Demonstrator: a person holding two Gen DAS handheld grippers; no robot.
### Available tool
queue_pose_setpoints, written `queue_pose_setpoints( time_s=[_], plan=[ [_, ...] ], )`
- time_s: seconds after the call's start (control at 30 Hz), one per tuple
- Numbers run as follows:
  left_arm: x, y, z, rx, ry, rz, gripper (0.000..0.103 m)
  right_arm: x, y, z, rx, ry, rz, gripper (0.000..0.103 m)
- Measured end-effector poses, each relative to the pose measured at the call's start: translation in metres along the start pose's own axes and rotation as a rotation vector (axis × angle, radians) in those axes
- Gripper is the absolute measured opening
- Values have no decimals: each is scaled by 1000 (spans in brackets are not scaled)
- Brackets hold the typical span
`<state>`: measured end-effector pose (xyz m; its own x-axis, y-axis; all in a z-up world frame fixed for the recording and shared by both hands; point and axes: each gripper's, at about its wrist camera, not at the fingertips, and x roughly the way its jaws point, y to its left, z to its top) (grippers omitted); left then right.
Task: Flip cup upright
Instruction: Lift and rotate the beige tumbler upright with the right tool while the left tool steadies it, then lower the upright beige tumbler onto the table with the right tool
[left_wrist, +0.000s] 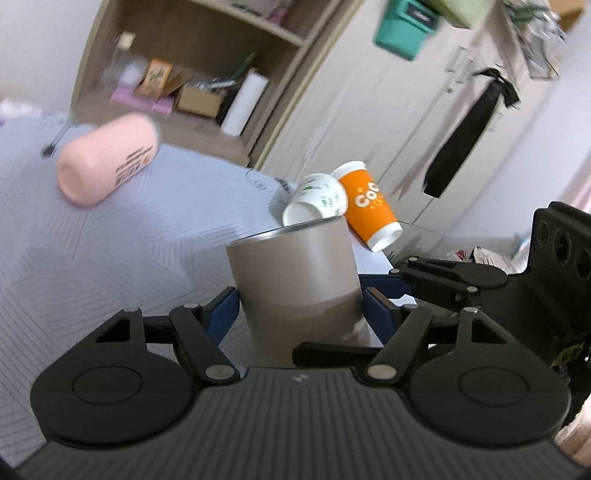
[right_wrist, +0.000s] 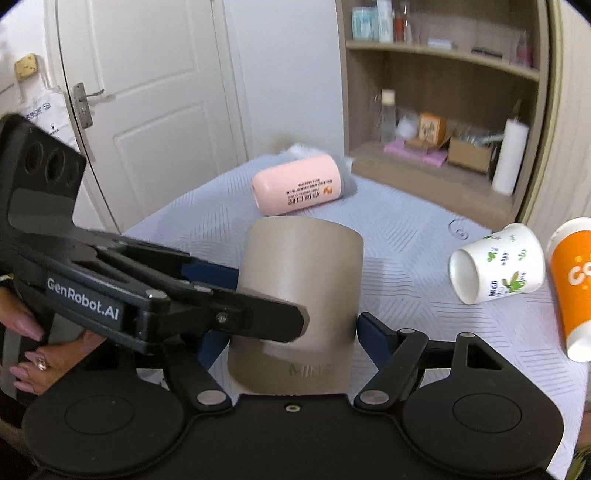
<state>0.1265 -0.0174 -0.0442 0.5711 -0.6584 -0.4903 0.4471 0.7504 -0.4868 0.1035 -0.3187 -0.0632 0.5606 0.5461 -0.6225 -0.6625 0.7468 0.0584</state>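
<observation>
Grey quilted table (right_wrist: 406, 236): both tongs, left (left_wrist: 301, 299) and right (right_wrist: 291, 328), clamp taupe cup (left_wrist: 291, 273); open rim visible from left wrist only.

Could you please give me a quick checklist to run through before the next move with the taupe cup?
1. Left gripper around the taupe cup, blue pads at both sides: ok.
2. Right gripper also at the cup; whether its pads press on it: cannot tell.
3. Cup mouth up: ok in the left view, where the open rim shows on top.
4. Cup base resting on the cloth: cannot tell, the base is hidden.
5. Room around: pink cup, white cup and orange cup lie apart from it: ok.
</observation>
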Motion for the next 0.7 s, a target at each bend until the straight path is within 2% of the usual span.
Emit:
queue_pose_setpoints(
  time_s=[0.13,0.27,0.53,0.7],
  plan=[
    [-3,-10,-1,43,-4,-22,72,-10,-2,-13,-5,-54,-19,80],
    [0,-27,-6,123,2,35,71,-14,4,-23,-43,-98,-49,80],
    [-3,-45,-12,211,4,85,71,-15,14,-31,-97,-141,-107,80],
    [0,-45,-9,221,9,107,71,-8,18,-32,-157,-164,-164,80]
  ],
)
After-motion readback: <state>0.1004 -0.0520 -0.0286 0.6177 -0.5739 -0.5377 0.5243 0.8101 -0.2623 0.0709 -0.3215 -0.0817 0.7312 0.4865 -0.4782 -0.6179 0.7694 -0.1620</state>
